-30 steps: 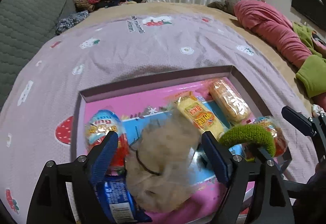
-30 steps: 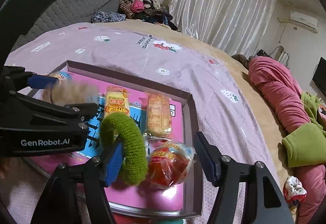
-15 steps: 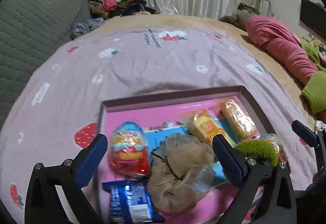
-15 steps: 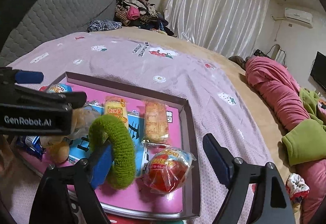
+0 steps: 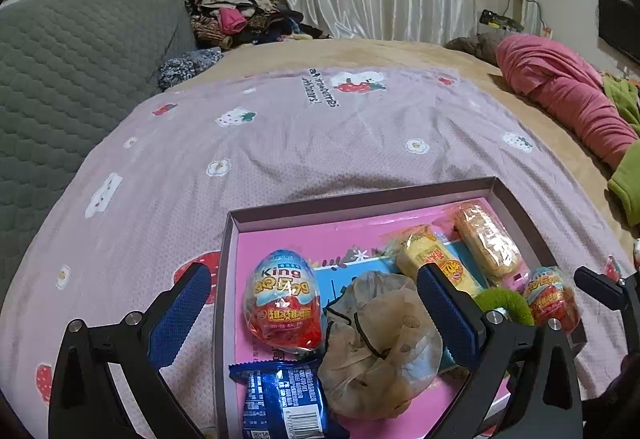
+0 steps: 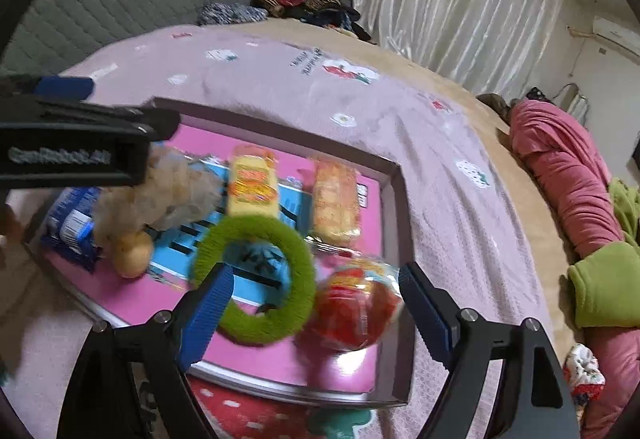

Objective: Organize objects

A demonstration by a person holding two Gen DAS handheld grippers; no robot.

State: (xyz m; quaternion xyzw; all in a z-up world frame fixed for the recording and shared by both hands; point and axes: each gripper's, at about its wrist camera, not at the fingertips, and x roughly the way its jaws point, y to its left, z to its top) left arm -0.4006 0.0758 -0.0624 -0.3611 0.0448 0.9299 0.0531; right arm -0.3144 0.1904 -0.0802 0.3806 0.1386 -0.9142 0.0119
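A shallow box tray point(image 5: 280, 213) with a pink floor lies on the bed. In it are a beige scrunchie point(image 5: 376, 343), a King egg point(image 5: 284, 303), a blue packet point(image 5: 280, 399), two wrapped cakes and a second egg point(image 5: 552, 303). My left gripper point(image 5: 314, 291) stands open above the beige scrunchie without touching it. In the right wrist view a green scrunchie point(image 6: 256, 279) lies flat on the tray point(image 6: 396, 199), partly behind the near finger point(image 6: 212, 299). My right gripper point(image 6: 316, 279) is open, with the red egg point(image 6: 356, 303) below its gap and untouched.
The tray rests on a purple printed sheet point(image 5: 320, 143). A grey quilted headboard point(image 5: 60, 79) stands at the left, a clothes pile point(image 5: 240, 15) at the back, and rolled pink bedding point(image 5: 560, 95) with green cloth at the right.
My left gripper let go of the beige scrunchie, opened wide and drew back upward. My right gripper opened wider, and the green scrunchie fell from leaning on its finger to lying flat.
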